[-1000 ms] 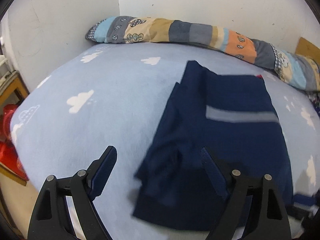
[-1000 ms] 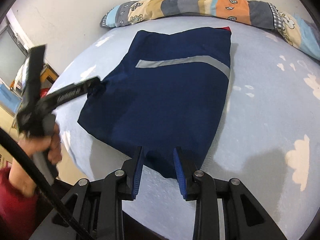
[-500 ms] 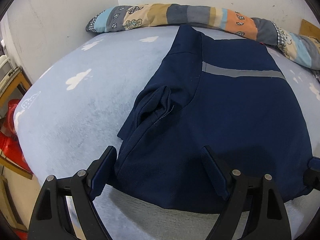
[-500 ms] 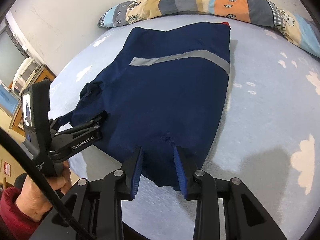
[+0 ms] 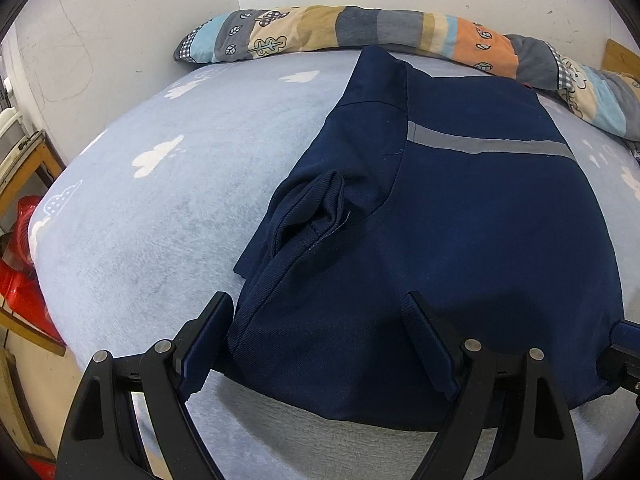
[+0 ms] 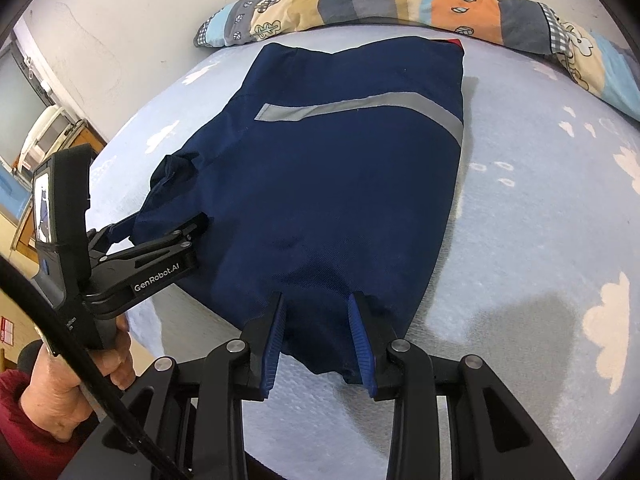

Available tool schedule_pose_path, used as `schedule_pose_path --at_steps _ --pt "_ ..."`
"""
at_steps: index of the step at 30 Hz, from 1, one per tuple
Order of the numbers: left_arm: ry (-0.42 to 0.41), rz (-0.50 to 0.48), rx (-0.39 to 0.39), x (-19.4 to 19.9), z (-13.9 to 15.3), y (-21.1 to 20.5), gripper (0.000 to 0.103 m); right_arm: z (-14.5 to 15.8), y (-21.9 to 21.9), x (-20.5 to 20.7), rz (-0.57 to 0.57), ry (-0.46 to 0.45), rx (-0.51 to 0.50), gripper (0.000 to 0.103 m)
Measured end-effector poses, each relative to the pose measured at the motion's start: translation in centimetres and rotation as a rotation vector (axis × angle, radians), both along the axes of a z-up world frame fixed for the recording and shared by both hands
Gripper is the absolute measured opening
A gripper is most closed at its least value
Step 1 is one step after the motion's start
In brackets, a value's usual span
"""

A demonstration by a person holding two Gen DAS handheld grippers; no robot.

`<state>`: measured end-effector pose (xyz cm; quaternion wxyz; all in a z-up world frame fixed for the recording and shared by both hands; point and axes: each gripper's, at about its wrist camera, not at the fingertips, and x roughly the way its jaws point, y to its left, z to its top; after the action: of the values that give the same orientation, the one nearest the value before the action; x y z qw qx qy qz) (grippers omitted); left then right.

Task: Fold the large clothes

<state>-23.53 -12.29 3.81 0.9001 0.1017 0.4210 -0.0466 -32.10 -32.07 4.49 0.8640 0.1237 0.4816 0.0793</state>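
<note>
A navy blue garment with a grey reflective stripe lies folded lengthwise on the light blue bed; it also shows in the right wrist view. A bunched cuff sticks up at its left edge. My left gripper is open, its fingers either side of the garment's near left corner; it appears in the right wrist view. My right gripper is partly closed around the near right corner of the hem, with cloth between the pads.
A long patchwork pillow lies along the white wall at the far edge of the bed. A red object and wooden furniture stand left of the bed. The bed sheet has white cloud prints.
The left gripper has come in over the garment's near left corner, staying open. The right gripper has kept its place at the hem. The garment has not shifted much.
</note>
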Motion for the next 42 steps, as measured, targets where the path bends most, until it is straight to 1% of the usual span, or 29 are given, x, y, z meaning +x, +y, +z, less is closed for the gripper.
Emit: schedule_pose_path --at_steps 7,13,20,22,24,26,28,30,31,32,33,34,35,37,39,42 --pt "-0.002 -0.001 0.003 0.0 0.0 0.1 0.086 -0.1 0.2 0.0 -0.001 -0.002 -0.010 0.036" --pt "-0.003 0.000 0.006 0.0 -0.1 0.1 0.086 -0.4 0.6 0.1 0.002 -0.001 -0.039 0.036" --pt "0.000 0.003 -0.001 -0.1 0.1 0.3 0.086 -0.6 0.5 0.3 0.007 0.002 -0.033 0.036" --pt "0.012 0.008 -0.024 -0.1 0.4 0.8 0.086 -0.1 0.0 0.1 0.005 0.000 -0.008 0.036" --pt "0.019 0.031 -0.048 0.0 0.9 1.6 0.085 0.9 -1.0 -0.4 -0.023 0.002 0.055 0.036" --pt "0.008 0.067 -0.104 0.3 2.0 3.1 0.085 1.9 -1.9 -1.0 -0.026 -0.007 0.106 0.036" --pt "-0.008 0.087 -0.167 1.0 3.7 4.6 0.085 2.5 -3.0 -1.2 -0.037 -0.018 0.128 0.043" --pt "0.001 0.087 -0.205 2.3 5.0 5.8 0.085 2.9 -5.2 -1.0 -0.077 -0.034 0.190 0.068" --pt "0.020 0.080 -0.232 3.3 5.6 6.4 0.086 2.9 -6.3 -0.8 -0.104 -0.038 0.218 0.073" --pt "0.057 0.065 -0.273 5.0 6.1 7.2 0.091 2.7 -7.8 -0.6 -0.138 -0.044 0.266 0.078" --pt "0.086 0.055 -0.290 6.0 6.2 7.4 0.094 2.4 -9.2 -0.2 -0.163 -0.042 0.326 0.079" --pt "0.159 0.028 -0.330 7.9 5.8 7.9 0.096 1.8 -10.3 0.3 -0.184 -0.031 0.388 0.079" --pt "0.218 0.013 -0.369 9.5 5.3 8.4 0.096 1.0 -11.2 0.7 -0.207 -0.019 0.448 0.079" --pt "0.302 -0.010 -0.458 12.0 4.2 9.1 0.096 -0.6 -12.5 1.5 -0.253 -0.001 0.541 0.079" --pt "0.420 -0.024 -0.578 14.6 2.3 9.8 0.096 -1.8 -12.8 2.3 -0.268 0.024 0.586 0.079" --pt "0.528 -0.028 -0.697 16.5 0.0 10.2 0.096 -3.2 -12.7 3.5 -0.270 0.046 0.621 0.079"
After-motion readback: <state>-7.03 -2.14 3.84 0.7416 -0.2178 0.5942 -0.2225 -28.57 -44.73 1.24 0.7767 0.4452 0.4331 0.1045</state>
